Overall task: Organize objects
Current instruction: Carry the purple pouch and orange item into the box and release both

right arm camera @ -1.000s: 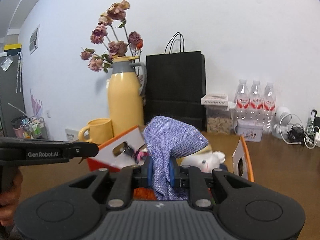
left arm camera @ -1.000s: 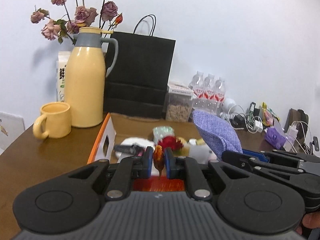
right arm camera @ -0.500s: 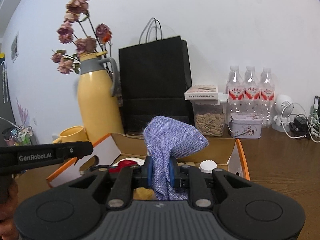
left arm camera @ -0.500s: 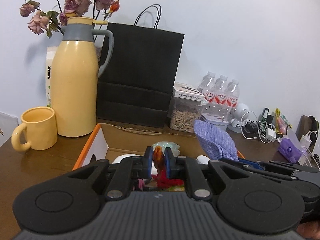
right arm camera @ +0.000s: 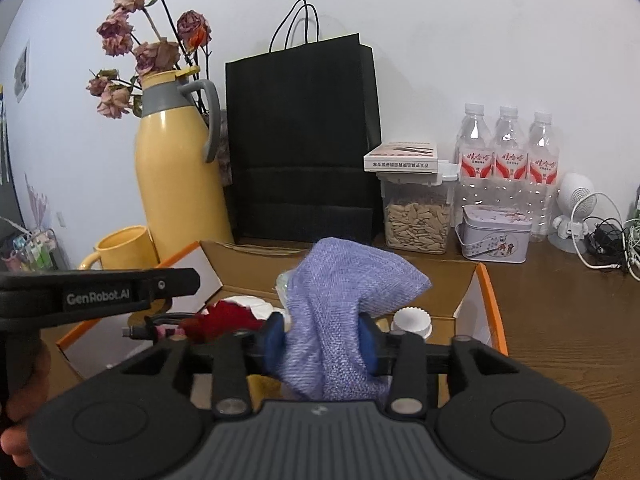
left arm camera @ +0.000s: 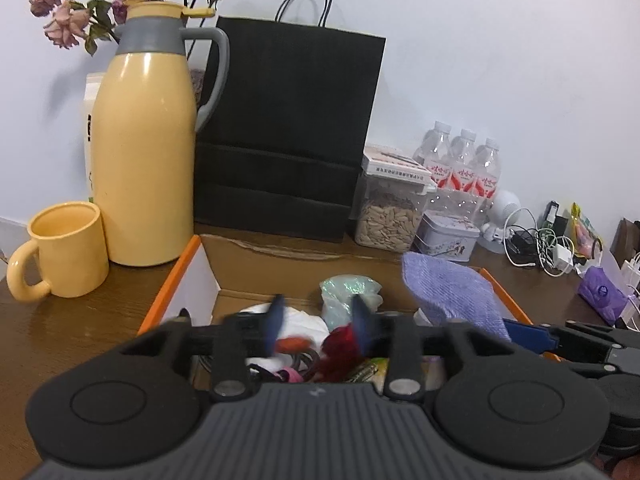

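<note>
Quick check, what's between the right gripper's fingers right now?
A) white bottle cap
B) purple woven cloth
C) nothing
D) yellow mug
B: in the right wrist view the purple woven cloth bunches up between the blue pads of the right gripper, above the open cardboard box.

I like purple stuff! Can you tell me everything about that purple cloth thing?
The purple cloth looks like a soft, coarsely woven lavender fabric, bunched and folded with a puffy top. It hangs between the blue pads of the right gripper, touching both of them, above the open cardboard box. Its lower end drops behind the gripper, out of sight.
</note>
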Action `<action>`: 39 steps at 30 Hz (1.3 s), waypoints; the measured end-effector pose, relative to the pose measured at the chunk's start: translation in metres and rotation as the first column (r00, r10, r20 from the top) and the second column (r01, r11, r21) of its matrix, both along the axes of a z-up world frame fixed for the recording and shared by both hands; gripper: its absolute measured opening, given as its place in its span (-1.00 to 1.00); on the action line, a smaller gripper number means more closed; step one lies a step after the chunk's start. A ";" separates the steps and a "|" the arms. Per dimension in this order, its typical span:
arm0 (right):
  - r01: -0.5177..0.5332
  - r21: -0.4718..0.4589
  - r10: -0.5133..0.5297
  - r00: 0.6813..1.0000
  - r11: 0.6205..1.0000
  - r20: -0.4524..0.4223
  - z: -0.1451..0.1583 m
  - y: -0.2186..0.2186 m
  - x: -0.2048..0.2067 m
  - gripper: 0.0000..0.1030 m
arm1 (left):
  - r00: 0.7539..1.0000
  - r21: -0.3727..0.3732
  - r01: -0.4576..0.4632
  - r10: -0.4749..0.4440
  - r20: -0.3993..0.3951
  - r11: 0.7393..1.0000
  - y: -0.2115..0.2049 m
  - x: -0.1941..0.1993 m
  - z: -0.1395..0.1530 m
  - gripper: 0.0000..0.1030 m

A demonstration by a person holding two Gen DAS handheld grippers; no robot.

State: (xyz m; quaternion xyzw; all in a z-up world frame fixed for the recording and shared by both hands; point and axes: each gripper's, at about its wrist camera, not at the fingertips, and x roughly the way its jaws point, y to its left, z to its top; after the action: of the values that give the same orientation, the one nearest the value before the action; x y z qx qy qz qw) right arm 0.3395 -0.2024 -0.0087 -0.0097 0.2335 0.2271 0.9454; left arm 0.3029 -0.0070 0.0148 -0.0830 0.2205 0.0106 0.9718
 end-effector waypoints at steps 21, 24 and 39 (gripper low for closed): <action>0.076 -0.058 -0.071 0.994 0.995 0.082 0.012 -0.003 -0.023 1.00 | 0.996 0.025 -0.047 0.045 0.081 0.999 -0.008 -0.028 0.023 1.00; 0.082 -0.063 -0.075 0.992 0.995 0.106 0.017 -0.005 -0.034 1.00 | 0.994 0.023 -0.049 0.046 0.095 0.999 -0.008 -0.041 0.027 1.00; 0.042 -0.083 -0.033 0.994 0.996 0.109 0.012 -0.017 -0.123 1.00 | 0.996 0.049 -0.055 0.051 0.077 0.997 0.012 -0.124 0.028 1.00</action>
State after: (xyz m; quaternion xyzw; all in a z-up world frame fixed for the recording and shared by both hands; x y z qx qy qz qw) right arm 0.2165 -0.2198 0.0035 -0.0579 0.1921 0.1982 0.9594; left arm 0.1790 0.0047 0.0430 -0.0645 0.1807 0.0388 0.9806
